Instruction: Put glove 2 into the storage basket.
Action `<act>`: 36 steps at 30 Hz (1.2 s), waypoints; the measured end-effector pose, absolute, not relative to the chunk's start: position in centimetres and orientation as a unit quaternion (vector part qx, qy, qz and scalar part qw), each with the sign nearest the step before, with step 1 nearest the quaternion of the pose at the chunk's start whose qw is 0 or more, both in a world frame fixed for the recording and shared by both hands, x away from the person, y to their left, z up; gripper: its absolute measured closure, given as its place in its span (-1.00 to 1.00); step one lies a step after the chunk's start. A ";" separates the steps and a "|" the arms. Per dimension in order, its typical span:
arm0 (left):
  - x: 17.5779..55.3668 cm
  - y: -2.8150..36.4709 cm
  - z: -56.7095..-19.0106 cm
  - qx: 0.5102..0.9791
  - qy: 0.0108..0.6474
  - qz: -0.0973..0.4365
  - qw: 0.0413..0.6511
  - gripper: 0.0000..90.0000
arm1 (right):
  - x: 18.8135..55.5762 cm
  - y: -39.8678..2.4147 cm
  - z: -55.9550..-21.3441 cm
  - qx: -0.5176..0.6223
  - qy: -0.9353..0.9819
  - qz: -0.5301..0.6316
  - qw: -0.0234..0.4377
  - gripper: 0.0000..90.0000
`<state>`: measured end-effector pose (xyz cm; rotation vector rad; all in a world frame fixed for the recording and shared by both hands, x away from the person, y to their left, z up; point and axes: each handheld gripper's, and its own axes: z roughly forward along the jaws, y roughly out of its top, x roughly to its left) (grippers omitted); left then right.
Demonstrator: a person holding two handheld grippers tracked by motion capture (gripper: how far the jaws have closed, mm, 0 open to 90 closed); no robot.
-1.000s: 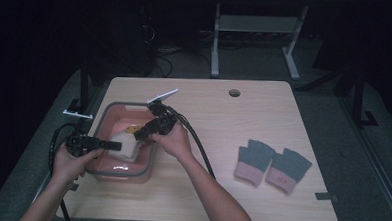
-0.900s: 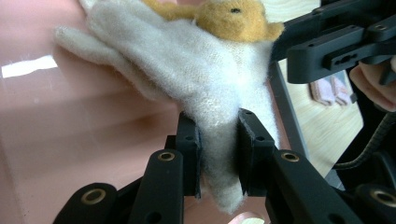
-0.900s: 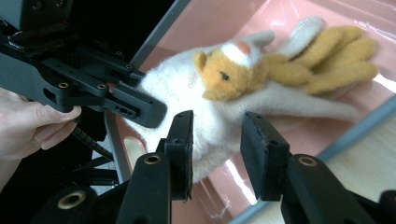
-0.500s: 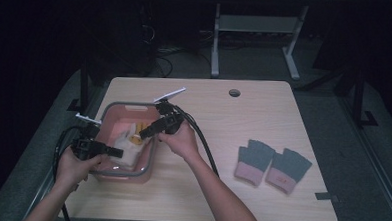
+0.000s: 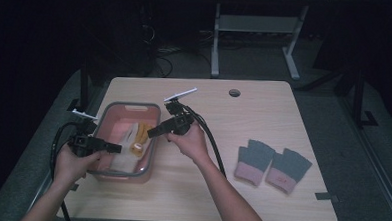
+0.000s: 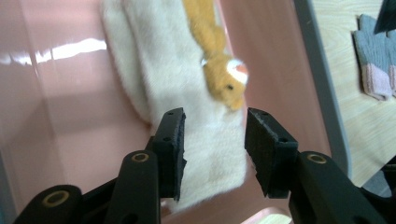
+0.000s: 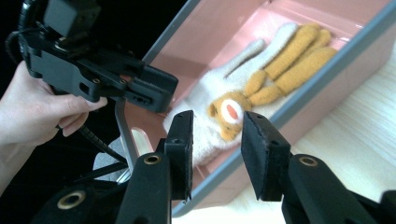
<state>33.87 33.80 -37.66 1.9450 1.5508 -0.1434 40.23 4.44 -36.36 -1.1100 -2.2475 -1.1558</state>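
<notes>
Sorting gloves into the pink bin: one pair in, one pair left

Hovering at the near-left rim of the pink plastic bin with grey rim (image 5: pixel 153 119), the left tool (image 5: pixel 113 148) points into it; its jaws have just been opening and stand spread, nothing between the pads. In the left gripper view they sit just above the cream-and-orange fuzzy animal-face glove (image 6: pixel 196 116), which lies flat on the bin floor. Reads as just dropped.

Right tool (image 5: pixel 152 132) is over the bin's right wall, jaws partly spread, pinching nothing; the right gripper view looks past them at the same glove (image 7: pixel 243 100) inside the bin, the left tool (image 7: pixel 156 91) across from it.

Farther right on the light wooden table (image 5: pixel 264 113), well apart from the bin, a pair of grey knitted fingerless gloves with pink cuffs (image 5: pixel 273 165) lies side by side, untouched.

Judgement: roughly halfway. Fuzzy glove is placed; the grey pair likely goes next, right tool being nearer to it. Cable grommet hole (image 5: pixel 234 92) at the far edge.
</notes>
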 end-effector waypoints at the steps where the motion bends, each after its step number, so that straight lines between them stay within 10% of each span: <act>1: 33.9 33.7 -37.6 0.739 0.588 -0.053 0.325 0.43 | 40.2 4.3 -36.4 -0.395 -0.800 -0.410 0.189 0.42; 19: 35.8 30.9 -40.2 0.777 0.588 -0.051 0.217 0.51 | 40.2 0.3 -35.9 -0.403 -0.790 -0.427 0.177 0.36; 36: 35.4 31.5 -37.5 0.760 0.579 -0.048 0.289 0.27 | 40.0 -1.6 -35.8 -0.410 -0.790 -0.425 0.166 0.30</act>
